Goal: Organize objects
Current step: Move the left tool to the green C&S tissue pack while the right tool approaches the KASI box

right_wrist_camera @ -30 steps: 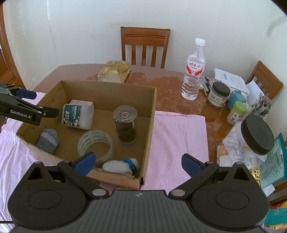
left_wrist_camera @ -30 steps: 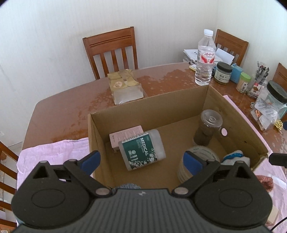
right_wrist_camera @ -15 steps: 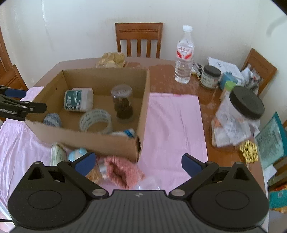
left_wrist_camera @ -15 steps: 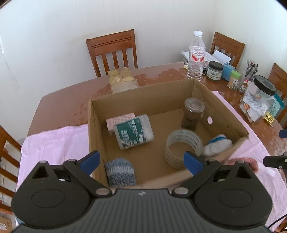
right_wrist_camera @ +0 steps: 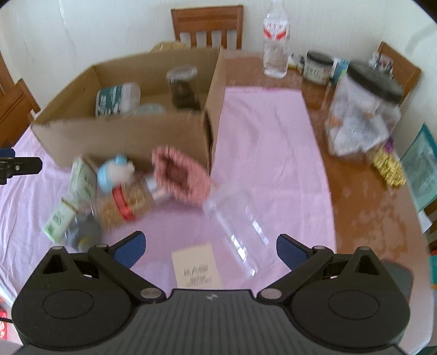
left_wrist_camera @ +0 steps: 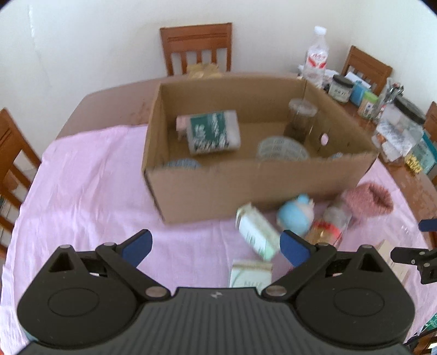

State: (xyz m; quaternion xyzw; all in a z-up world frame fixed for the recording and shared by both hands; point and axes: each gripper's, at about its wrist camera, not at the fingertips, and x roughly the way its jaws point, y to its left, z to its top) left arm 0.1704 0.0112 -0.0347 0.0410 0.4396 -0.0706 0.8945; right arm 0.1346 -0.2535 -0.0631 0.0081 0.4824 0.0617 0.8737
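An open cardboard box (left_wrist_camera: 245, 188) (right_wrist_camera: 123, 136) stands on a pink cloth (left_wrist_camera: 82, 196) (right_wrist_camera: 273, 142). It holds a green-labelled medical tub (left_wrist_camera: 211, 131) (right_wrist_camera: 117, 99), a dark jar (left_wrist_camera: 300, 117) (right_wrist_camera: 183, 87), a tape roll (left_wrist_camera: 281, 148) and a grey sock (left_wrist_camera: 181, 163). In front of the box lie a pink knitted pouch (left_wrist_camera: 368, 198) (right_wrist_camera: 177, 172), a blue and white toy (left_wrist_camera: 296, 214) (right_wrist_camera: 114, 172), a nut jar (left_wrist_camera: 327, 226) (right_wrist_camera: 125, 203), green cartons (left_wrist_camera: 256, 232) (right_wrist_camera: 82, 180), a clear bottle (right_wrist_camera: 235, 221) and a paper slip (right_wrist_camera: 196, 266). My left gripper (left_wrist_camera: 215, 244) and right gripper (right_wrist_camera: 209, 245) both hover open and empty.
A water bottle (left_wrist_camera: 315, 57) (right_wrist_camera: 275, 35), small jars (left_wrist_camera: 340, 88) (right_wrist_camera: 318, 67) and a large clear container with a black lid (right_wrist_camera: 366, 109) crowd the table's right side. Wooden chairs (left_wrist_camera: 196, 46) (right_wrist_camera: 209, 26) stand around the table. The other gripper's tip (left_wrist_camera: 412, 255) shows at right.
Both grippers have pulled back and away from the box. The loose items in front of the box have come into view. Both grippers stayed open.
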